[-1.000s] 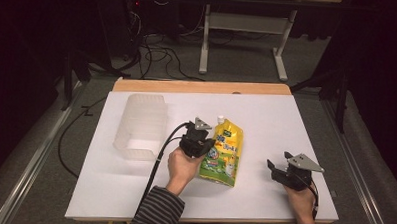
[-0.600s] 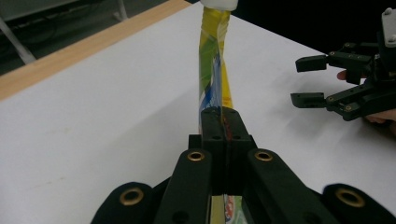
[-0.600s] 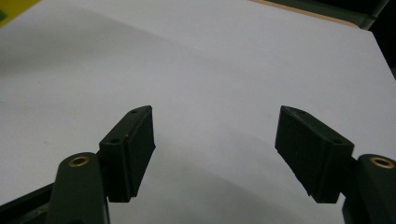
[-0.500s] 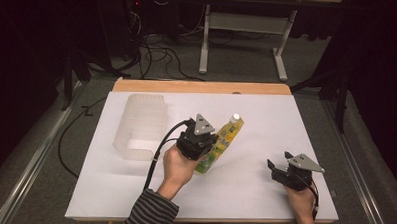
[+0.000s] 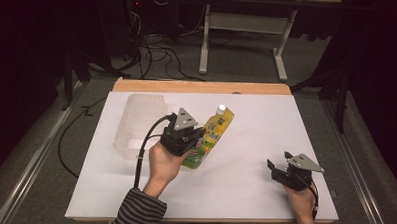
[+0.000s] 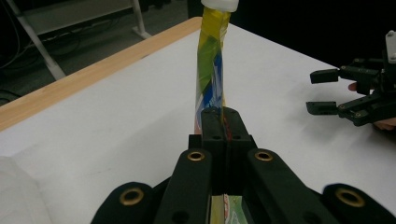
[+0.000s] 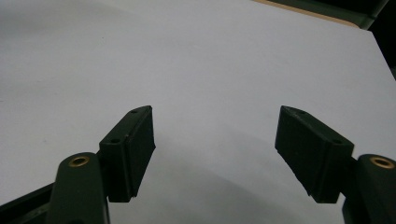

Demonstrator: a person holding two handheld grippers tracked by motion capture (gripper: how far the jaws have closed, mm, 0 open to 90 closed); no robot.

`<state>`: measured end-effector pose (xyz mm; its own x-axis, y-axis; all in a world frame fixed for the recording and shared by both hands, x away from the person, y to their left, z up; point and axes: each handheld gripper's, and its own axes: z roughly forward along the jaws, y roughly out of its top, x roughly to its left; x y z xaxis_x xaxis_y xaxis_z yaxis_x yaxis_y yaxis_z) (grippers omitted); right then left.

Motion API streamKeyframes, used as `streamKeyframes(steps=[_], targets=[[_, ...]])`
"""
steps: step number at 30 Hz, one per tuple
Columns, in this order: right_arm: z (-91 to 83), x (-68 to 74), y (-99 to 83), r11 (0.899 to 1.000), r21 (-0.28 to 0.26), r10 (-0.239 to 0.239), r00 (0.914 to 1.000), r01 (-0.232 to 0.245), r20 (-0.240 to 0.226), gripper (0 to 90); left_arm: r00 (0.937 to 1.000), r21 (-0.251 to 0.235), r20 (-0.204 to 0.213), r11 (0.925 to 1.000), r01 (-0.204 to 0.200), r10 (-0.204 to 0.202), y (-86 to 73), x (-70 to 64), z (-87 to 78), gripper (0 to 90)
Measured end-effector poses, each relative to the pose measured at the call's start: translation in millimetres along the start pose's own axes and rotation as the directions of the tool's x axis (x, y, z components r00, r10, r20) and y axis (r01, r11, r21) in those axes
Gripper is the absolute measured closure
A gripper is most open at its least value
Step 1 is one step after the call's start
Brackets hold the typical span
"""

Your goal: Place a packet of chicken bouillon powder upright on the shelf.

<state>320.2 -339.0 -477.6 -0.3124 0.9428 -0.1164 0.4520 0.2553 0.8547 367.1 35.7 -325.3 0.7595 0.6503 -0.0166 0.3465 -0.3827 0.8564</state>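
A yellow and green pouch (image 5: 213, 135) with a white cap (image 5: 220, 109) is held on edge near the middle of the white table (image 5: 266, 119). My left gripper (image 5: 191, 141) is shut on the pouch's lower part. In the left gripper view the two jaws press together on the thin pouch (image 6: 210, 65), which rises away from them to its cap (image 6: 219, 4). My right gripper (image 5: 276, 168) rests open near the table's front right, apart from the pouch. Nothing lies between its fingers (image 7: 215, 149) but bare white table. The left gripper view has the right gripper (image 6: 322, 91) at far right.
A clear plastic container (image 5: 138, 122) lies on the table just left of my left hand, and its corner (image 6: 14, 196) sits close beside the jaws. A wooden strip (image 5: 202, 87) edges the table's far side. Cables and a metal stand (image 5: 239, 38) are on the floor beyond.
The pouch lay flat and face up a second ago; my left gripper has turned it on edge and lifted it slightly toward the far left. The right gripper stayed put.
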Motion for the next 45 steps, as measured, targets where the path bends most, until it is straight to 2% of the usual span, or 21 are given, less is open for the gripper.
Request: streamKeyframes(steps=[11, 19, 24, 28, 38, 45], targets=[[0.2, -0.1, 0.1, 1.000, -0.001, -0.003, 1.0000, 0.003, 0.000, 29.0, 0.9997, -0.025, -0.021, 0.9996, 0.014, -0.014, 1.7, 12.3, -12.0, 90.0], [0.8, -0.2, 0.2, 1.000, 0.000, -0.009, 1.0000, 0.009, 0.001, 29.0, 0.9983, -0.042, -0.046, 0.9985, 0.035, -0.036, -1.8, 26.4, -27.5, 90.0], [0.7, -0.2, 0.2, 1.000, -0.001, -0.008, 1.0000, 0.008, 0.001, 29.0, 0.9959, -0.056, -0.071, 0.9971, 0.052, -0.055, -4.6, 36.1, -38.0, 90.0], [0.8, -0.1, 0.2, 1.000, 0.000, -0.009, 1.0000, 0.009, 0.002, 29.0, 0.9946, -0.068, -0.075, 0.9954, 0.067, -0.072, -6.8, 42.2, -44.3, 90.0], [0.9, 0.0, 0.3, 1.000, 0.002, -0.009, 1.0000, 0.009, 0.002, 29.0, 0.9898, -0.095, -0.107, 0.9920, 0.084, -0.094, -10.0, 57.3, -58.2, 90.0], [1.1, 0.3, 0.3, 1.000, 0.003, -0.011, 0.9999, 0.011, 0.003, 29.0, 0.9839, -0.098, -0.151, 0.9918, 0.082, -0.096, -12.6, 70.1, -65.3, 90.0]])
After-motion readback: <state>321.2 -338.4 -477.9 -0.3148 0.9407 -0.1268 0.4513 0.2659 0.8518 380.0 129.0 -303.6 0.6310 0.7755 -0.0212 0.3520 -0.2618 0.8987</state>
